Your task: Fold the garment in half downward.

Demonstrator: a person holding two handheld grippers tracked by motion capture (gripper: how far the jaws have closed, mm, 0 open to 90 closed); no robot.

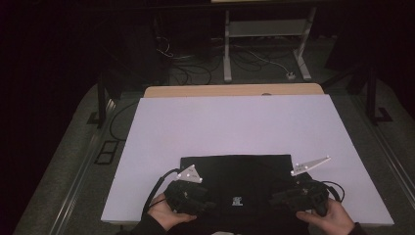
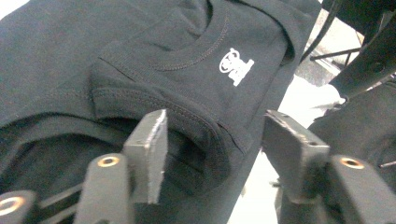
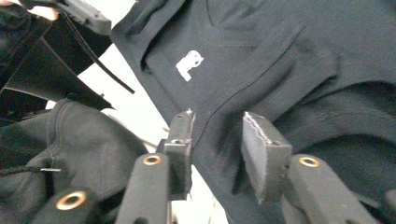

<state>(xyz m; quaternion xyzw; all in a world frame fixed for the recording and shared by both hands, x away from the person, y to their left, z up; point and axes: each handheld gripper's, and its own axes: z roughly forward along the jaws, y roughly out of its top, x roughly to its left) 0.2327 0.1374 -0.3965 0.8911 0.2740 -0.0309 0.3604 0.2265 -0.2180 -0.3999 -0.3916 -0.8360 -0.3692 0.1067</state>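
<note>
Now the folded black T-shirt [image 1: 235, 176] lies at the near edge of the white table [image 1: 235, 122]. Both the left gripper [image 1: 198, 201] and right gripper [image 1: 279, 198] stand open, jaws straddling its near hem without pressing.

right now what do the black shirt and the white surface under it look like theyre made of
The black shirt looks like knit cotton jersey, matte: soft folds, a ribbed collar, rows of stitching along the seams, and a small white printed logo. The exact fibre can't be told. The white surface looks like a smooth, flat, matte sheet or board laid over a wood-coloured tabletop; whether paper, foam or plastic isn't clear.
</note>
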